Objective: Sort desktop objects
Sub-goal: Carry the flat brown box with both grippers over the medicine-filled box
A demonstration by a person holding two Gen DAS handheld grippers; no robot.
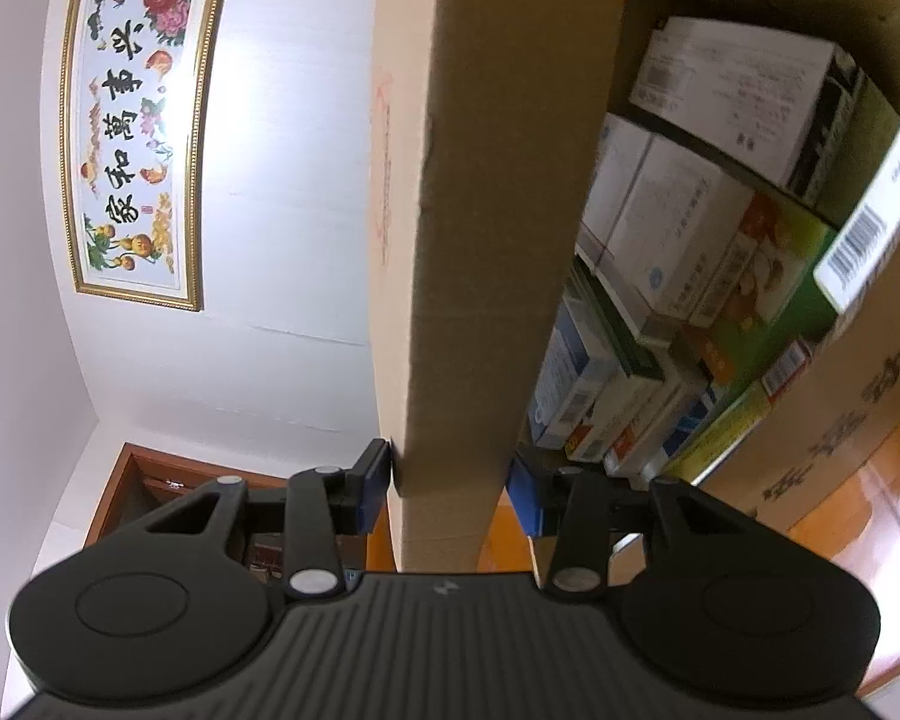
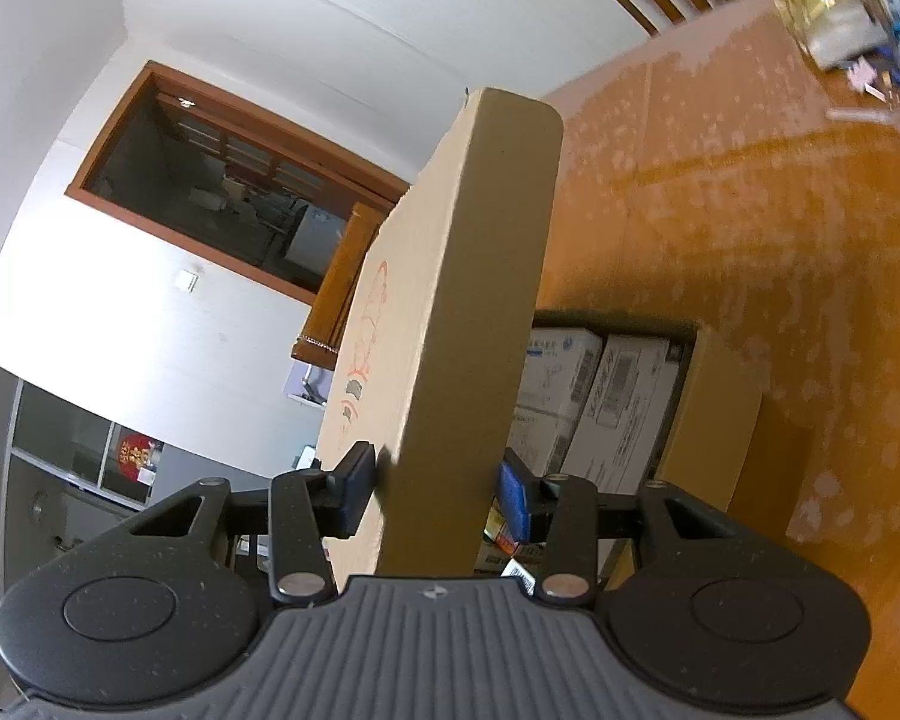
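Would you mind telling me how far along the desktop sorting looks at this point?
Done: the cardboard box is already packed with small cartons. In hand: the left gripper and right gripper each clamp an upright box flap. Left: some loose items sit at the far end of the wooden table, apparently unsorted, and the box stands open.

Both views are bright with soft daylight. Glare washes out the white wall (image 2: 120, 300) at the left of the right wrist view, and pale patches sheen the table (image 2: 750, 210). Fisheye bends the edges strongly. The packages (image 1: 720, 120) at upper right look motion-blurred.
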